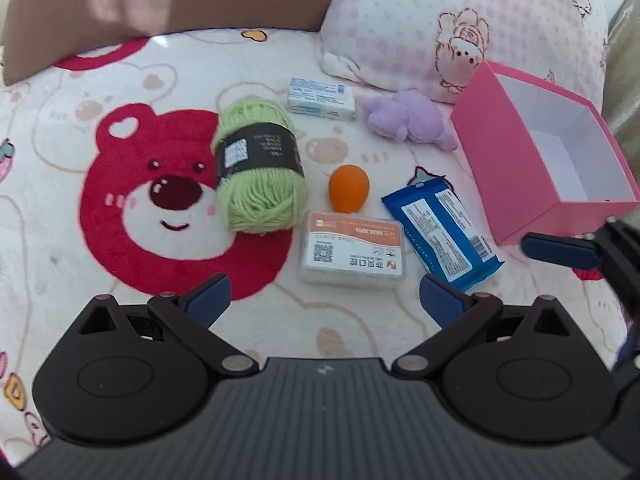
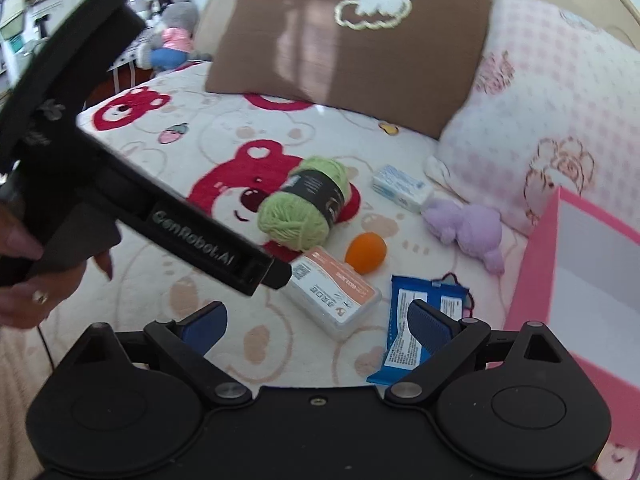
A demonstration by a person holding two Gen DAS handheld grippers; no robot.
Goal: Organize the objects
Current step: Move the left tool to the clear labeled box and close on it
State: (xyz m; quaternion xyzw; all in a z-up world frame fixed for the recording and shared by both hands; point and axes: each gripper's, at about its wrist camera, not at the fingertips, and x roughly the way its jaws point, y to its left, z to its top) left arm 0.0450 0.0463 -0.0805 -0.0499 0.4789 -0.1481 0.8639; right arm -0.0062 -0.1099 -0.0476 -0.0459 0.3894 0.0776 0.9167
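Blue wipes pack (image 2: 416, 320) lying on the bed blanket (image 1: 60, 184) beside the empty pink box (image 1: 516, 152), right gripper (image 2: 316, 320) and left gripper (image 1: 324, 300) jaws both spread, nothing grabbed yet, probably needs closing on it next.

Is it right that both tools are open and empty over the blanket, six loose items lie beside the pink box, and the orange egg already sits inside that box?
One detail is wrong: the orange egg is not inside the pink box. The left wrist view shows it on the blanket and the box interior bare. The left tool and right tool are open and empty.
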